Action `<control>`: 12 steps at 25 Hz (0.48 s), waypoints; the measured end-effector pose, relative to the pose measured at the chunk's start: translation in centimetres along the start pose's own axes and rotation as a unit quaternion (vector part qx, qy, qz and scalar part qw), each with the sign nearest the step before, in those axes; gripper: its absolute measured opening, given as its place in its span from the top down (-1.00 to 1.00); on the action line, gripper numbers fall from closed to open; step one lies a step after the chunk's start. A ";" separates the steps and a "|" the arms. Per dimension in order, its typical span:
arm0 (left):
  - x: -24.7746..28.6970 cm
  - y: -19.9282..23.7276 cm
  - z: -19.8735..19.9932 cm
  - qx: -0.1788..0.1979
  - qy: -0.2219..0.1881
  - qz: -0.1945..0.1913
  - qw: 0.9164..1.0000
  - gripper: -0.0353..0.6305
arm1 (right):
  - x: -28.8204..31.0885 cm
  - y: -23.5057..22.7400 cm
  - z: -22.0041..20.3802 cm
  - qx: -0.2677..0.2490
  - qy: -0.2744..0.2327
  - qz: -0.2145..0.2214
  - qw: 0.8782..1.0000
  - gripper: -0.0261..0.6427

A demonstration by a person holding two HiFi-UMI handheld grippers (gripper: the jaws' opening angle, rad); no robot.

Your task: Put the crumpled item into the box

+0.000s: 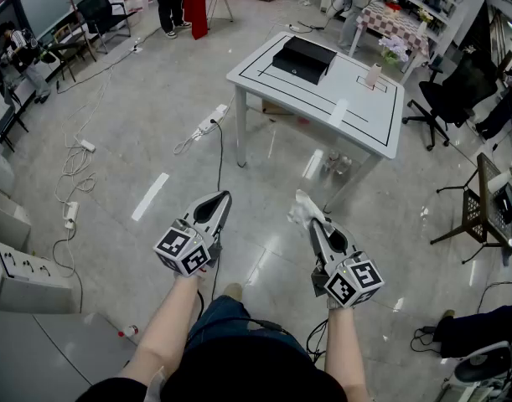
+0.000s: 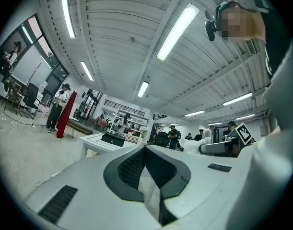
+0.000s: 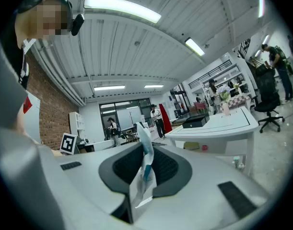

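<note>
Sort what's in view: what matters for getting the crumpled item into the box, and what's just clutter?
Job: crumpled item, clamped in right gripper; black box on white table.

Lying about: power strip, floor cables, office chair, small upright object on the table; left gripper shut, empty.

The left hand-held gripper (image 1: 223, 198) and the right hand-held gripper (image 1: 311, 223) share a pale grey shell (image 1: 207, 216) that narrows to a tip. Dark grey ribbed pads (image 3: 168, 166) sit in a dark-rimmed hollow. Each carries a cube (image 1: 183, 250) of black-and-white square markers at its 6 o'clock end. The person wears a black top (image 1: 239, 375) and blue jeans (image 1: 226, 310).
</note>
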State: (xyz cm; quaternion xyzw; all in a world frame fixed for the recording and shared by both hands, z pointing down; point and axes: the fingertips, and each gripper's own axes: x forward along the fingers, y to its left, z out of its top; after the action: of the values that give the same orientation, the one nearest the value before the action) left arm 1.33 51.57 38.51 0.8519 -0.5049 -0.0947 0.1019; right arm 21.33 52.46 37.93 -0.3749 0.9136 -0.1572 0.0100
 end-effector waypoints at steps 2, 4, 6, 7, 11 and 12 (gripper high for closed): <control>0.6 1.5 0.3 0.007 0.002 -0.006 1.000 0.89 | 1.9 -0.1 0.1 -0.001 -0.002 -0.003 1.000 0.78; 1.2 2.9 0.4 0.013 0.005 -0.013 1.000 0.89 | 3.8 -0.2 0.1 -0.005 -0.002 -0.006 1.000 0.78; 1.8 4.1 0.4 0.020 0.010 -0.021 1.000 0.89 | 5.6 -0.2 0.0 -0.011 0.000 -0.009 1.000 0.78; 2.1 4.7 0.4 0.024 0.012 -0.025 0.999 0.89 | 6.5 -0.2 0.0 -0.014 0.001 -0.010 1.000 0.78; 2.7 7.3 0.5 0.033 0.023 -0.037 0.998 0.89 | 9.6 0.1 -0.3 -0.020 0.004 -0.016 1.000 0.78; 2.8 7.9 0.5 0.033 0.024 -0.039 0.998 0.89 | 10.3 0.1 -0.3 -0.020 0.003 -0.018 1.000 0.78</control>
State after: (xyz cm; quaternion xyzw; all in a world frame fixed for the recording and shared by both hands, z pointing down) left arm -4.08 45.34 39.94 0.8760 -0.4714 -0.0613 0.0819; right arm 13.79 45.58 39.22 -0.3906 0.9098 -0.1401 -0.0032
